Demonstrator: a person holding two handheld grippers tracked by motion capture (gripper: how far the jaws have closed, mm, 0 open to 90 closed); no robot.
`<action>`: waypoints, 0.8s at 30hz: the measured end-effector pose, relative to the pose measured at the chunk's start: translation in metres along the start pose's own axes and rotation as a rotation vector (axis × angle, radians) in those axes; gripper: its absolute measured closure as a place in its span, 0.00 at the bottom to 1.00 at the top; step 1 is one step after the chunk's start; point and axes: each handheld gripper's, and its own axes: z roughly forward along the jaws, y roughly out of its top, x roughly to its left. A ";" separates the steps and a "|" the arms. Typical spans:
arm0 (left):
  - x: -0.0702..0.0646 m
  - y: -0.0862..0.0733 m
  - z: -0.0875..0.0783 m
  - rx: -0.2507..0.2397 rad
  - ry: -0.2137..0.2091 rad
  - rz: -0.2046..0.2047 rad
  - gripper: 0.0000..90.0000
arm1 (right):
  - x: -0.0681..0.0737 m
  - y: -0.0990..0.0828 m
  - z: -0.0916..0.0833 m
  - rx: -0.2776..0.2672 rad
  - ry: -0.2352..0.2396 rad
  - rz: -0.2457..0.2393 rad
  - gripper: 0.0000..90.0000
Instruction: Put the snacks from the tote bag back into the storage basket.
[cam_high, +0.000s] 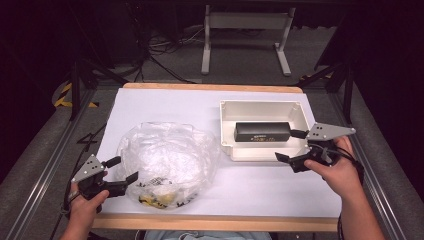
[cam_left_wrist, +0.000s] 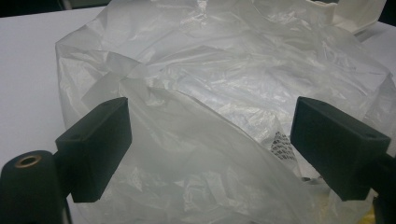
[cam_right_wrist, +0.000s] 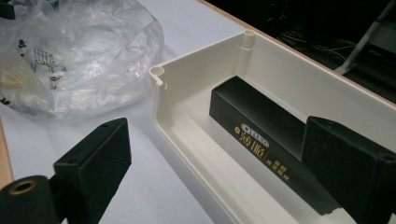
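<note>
Right gripper sits at the near-right corner of the white tray, jaws wide open, nothing in them. One jaw is over the tray, the other outside the wall. Black box lies flat inside the tray, along its length, apart from both jaws.

Left gripper is parked at the clear plastic bag on the tabletop, jaws open, film between them but not pinched.

Risks as I read it:
- Right jaw clips the tray wall or box end on the way out and shifts the tray.
- Left jaws close on loose film only; bag slides or the contents bunch up.
- Thin film could tear or snag on a jaw edge.
</note>
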 end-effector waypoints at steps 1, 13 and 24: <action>0.000 0.000 0.000 0.000 0.001 0.000 0.15 | 0.002 -0.004 0.001 -0.007 -0.008 -0.002 0.09; 0.000 -0.002 0.002 0.017 0.002 0.001 0.15 | 0.015 -0.058 0.015 -0.034 -0.027 0.057 0.06; 0.002 -0.004 0.005 0.041 -0.008 0.009 0.14 | 0.012 -0.105 0.026 -0.039 0.003 0.165 0.05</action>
